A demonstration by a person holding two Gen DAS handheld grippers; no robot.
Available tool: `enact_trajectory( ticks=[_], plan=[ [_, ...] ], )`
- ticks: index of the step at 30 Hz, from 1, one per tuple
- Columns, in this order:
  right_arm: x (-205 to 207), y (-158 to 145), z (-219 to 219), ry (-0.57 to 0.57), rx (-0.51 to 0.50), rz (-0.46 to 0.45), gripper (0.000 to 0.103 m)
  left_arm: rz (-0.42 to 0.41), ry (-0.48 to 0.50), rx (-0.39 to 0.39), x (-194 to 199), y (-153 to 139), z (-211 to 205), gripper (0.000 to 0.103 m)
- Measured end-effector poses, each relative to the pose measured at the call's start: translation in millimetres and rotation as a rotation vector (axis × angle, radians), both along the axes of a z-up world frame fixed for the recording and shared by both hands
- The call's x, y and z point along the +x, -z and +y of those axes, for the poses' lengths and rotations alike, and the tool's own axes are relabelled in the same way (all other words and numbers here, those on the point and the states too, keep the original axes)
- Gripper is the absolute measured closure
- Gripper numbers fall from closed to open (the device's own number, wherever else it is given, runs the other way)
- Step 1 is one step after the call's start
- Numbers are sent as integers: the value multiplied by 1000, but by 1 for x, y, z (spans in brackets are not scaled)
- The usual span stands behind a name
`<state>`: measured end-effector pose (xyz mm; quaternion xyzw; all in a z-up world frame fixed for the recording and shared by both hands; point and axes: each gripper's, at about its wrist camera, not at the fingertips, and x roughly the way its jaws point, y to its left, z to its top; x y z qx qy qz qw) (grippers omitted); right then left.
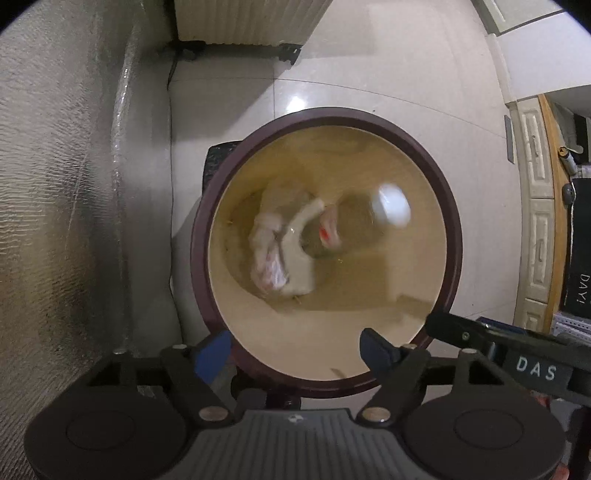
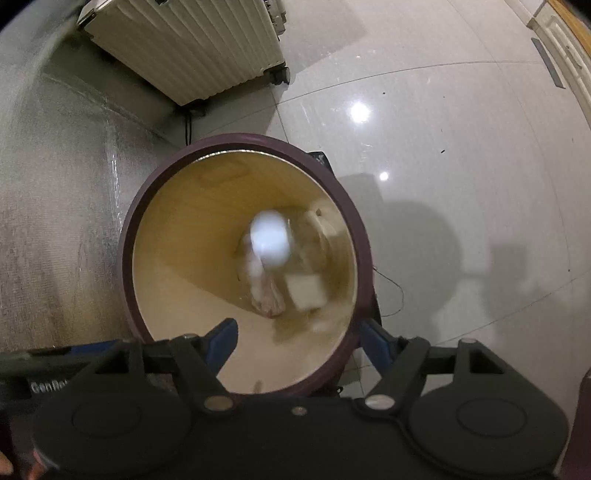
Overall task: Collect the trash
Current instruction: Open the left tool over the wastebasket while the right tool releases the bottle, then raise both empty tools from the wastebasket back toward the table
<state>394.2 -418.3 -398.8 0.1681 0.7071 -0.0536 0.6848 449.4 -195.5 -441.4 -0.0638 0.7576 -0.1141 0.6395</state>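
A round bin with a dark maroon rim (image 1: 200, 240) (image 2: 127, 258) and a beige inside stands on the floor right under both grippers. At its bottom lie crumpled white paper (image 1: 280, 240) (image 2: 267, 299), a red-and-white wrapper (image 1: 328, 229) and a flat white piece (image 2: 306, 295). A blurred white lump (image 1: 393, 206) (image 2: 269, 240) shows inside the bin mouth. My left gripper (image 1: 295, 354) hangs over the near rim, open, its blue fingertips holding nothing. My right gripper (image 2: 297, 341) is open and empty too, straddling the near right rim; its black body (image 1: 498, 343) shows in the left wrist view.
A cream ribbed suitcase (image 1: 247, 22) (image 2: 192, 48) on wheels stands beyond the bin. A silvery textured sheet (image 1: 55, 184) (image 2: 44, 203) covers the left side. Glossy tile floor (image 2: 443, 147) spreads to the right. A pale panelled cabinet (image 1: 535, 221) and a dark box (image 1: 218, 155) are nearby.
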Motion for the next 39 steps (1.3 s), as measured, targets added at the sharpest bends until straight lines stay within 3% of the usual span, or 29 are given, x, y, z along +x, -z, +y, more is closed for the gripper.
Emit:
enact_trajectory(
  ticks=[8,14,22,39],
  plan=[
    [-7,-18,-1,-10,5,-43,28,-38,7,18,-4,-18,8,10],
    [-6,-30,-1,-4,10,-95,18,-58,0,34,-13,-33,15,1],
    [-17,-56,-5,1,-11,-170,0,-98,-4,52,-26,-53,21,0],
    [-56,-107,-4,-18,-82,-292,0,-246,4,55,-68,-111,28,0]
  ],
)
